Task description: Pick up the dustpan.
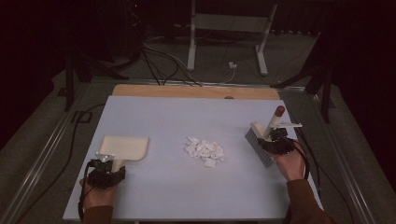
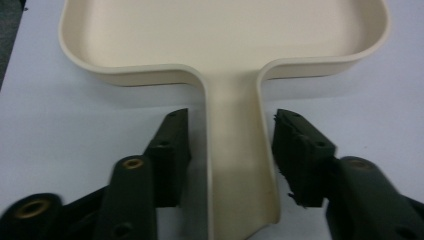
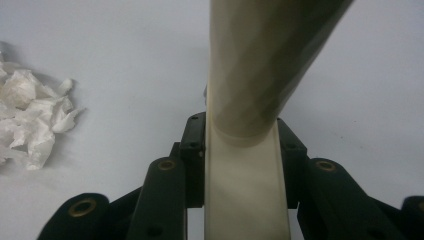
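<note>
Jaws of left gripper [image 2: 231,152] straddle dustpan [image 2: 227,45] handle, gaps visible both sides; right gripper [image 3: 241,150] pinches brush [image 3: 260,65] handle

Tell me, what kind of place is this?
Probably a lab or recording workspace, not a home: a plain table in a dark room, loose cables across the floor behind it, and a bare metal stand at the back.
</note>
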The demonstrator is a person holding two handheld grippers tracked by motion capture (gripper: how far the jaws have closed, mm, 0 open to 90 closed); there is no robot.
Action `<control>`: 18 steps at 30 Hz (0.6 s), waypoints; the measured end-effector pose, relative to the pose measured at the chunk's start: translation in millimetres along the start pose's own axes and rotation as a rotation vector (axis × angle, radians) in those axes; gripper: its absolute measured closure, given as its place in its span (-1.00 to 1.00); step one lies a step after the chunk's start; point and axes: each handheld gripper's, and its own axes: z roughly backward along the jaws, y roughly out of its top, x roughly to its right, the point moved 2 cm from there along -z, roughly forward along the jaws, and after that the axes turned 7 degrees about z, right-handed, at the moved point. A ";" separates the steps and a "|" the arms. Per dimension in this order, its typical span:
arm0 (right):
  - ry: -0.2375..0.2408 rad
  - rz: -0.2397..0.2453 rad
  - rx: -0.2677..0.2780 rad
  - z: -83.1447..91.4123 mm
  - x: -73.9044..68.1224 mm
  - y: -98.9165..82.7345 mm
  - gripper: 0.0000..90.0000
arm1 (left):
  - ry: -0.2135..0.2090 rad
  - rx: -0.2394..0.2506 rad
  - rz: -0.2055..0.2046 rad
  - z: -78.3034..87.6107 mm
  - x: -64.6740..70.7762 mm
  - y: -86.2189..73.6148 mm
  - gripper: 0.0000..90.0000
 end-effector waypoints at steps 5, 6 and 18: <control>0.004 -0.001 0.001 -0.3 1.0 -0.2 0.49 | -0.002 -0.010 0.003 -0.7 -0.1 2.5 0.42; 0.005 -0.001 0.002 -0.3 1.1 -0.3 0.49 | -0.004 -0.018 0.005 -0.8 -0.4 3.8 0.45; 0.008 -0.008 0.007 0.6 2.1 -2.3 0.49 | -0.020 -0.048 0.001 -0.6 -2.8 7.5 0.46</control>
